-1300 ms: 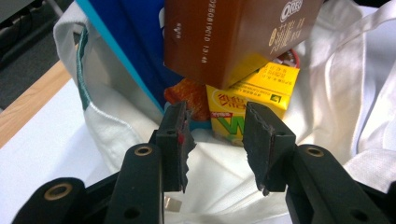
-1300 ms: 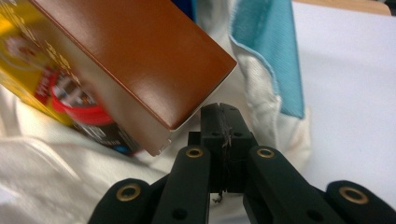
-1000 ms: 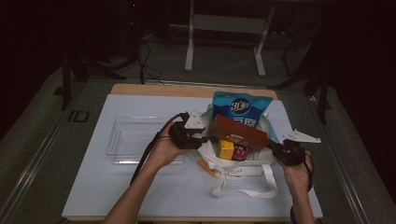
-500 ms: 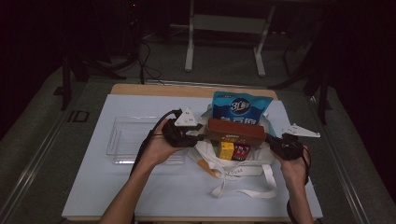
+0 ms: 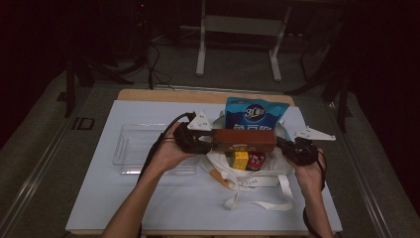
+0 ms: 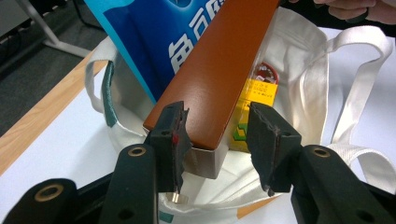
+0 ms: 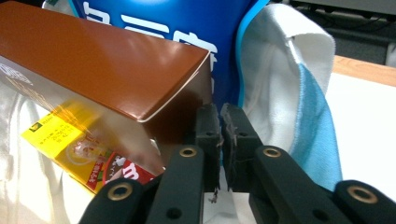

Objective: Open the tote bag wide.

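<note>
A long brown cardboard box (image 5: 243,140) is lying across the mouth of a white cloth tote bag (image 5: 246,174) on the table (image 5: 89,193). The left tool (image 6: 215,135), its jaws having just been opening, is straddling the box's left end, its left pad touching. The right tool (image 7: 220,126) is sitting nearly closed, empty, at the right end.

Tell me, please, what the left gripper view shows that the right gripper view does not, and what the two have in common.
Left gripper view: the left gripper with its jaws apart around one end of the brown box; one pad touches the box's side, the other stands clear of it. A white bag handle lies across the table.

Right gripper view: the right gripper, jaws nearly together at the box's other end, nothing visibly between them, and a red packet.

Both: the brown box over the open white tote bag, the blue pouch behind it and the yellow packet below.
</note>
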Demonstrator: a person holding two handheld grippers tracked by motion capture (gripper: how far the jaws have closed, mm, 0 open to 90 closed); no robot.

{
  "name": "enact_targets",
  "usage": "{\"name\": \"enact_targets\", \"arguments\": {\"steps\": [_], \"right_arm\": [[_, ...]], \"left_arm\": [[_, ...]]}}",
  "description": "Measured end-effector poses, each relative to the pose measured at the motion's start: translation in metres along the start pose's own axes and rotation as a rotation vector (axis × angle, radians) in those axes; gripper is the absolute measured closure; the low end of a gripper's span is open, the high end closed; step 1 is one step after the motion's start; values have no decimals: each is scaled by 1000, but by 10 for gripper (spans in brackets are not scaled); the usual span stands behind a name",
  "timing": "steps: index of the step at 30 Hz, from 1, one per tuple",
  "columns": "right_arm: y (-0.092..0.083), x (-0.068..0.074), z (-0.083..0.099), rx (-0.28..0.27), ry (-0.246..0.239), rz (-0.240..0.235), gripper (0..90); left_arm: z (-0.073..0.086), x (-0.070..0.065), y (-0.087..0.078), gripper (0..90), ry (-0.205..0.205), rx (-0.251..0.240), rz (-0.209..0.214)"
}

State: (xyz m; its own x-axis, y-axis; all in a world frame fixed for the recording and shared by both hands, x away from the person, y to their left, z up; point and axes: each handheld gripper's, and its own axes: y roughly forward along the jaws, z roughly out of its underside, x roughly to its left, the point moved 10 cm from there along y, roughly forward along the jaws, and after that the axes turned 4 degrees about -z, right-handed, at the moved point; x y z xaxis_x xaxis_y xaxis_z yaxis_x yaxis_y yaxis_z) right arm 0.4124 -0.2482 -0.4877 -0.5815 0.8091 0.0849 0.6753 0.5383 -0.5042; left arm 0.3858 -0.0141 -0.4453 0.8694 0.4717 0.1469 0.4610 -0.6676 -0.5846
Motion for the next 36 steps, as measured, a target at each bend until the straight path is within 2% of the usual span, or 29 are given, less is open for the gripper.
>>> {"name": "enact_targets", "arguments": {"steps": [4, 6, 12, 15, 19, 21, 25, 32, 34, 36], "right_arm": [[-11, -7, 6, -21, 11, 24, 838], [-17, -9, 10, -27, 1, 32, 837], [-28, -8, 30, 5, -54, 36, 837], [-34, -10, 37, 8, -66, 56, 836], [-41, -13, 43, 4, -35, 75, 819], [-42, -15, 44, 9, -37, 82, 809], [-47, -22, 46, -8, 4, 113, 759], [-43, -27, 53, 19, 36, 100, 758], [-42, -33, 55, -8, 56, 126, 702], [-47, -39, 53, -38, 85, 147, 682]], "left_arm": [[-2, 2, -2, 585, 8, 4, 0], [-3, 4, -4, 588, 10, 5, -4], [-3, 8, -4, 592, -8, -3, 0], [-3, 10, -4, 592, -9, -3, 2], [-4, 12, -5, 592, -3, 2, 5], [-5, 13, -5, 591, 0, 2, 3], [-11, 14, -7, 588, 6, -3, 4], [-10, 15, -5, 588, 4, 12, 7], [-11, 15, -3, 588, 2, 9, 6], [-12, 15, -2, 588, 4, 5, 8]]}}
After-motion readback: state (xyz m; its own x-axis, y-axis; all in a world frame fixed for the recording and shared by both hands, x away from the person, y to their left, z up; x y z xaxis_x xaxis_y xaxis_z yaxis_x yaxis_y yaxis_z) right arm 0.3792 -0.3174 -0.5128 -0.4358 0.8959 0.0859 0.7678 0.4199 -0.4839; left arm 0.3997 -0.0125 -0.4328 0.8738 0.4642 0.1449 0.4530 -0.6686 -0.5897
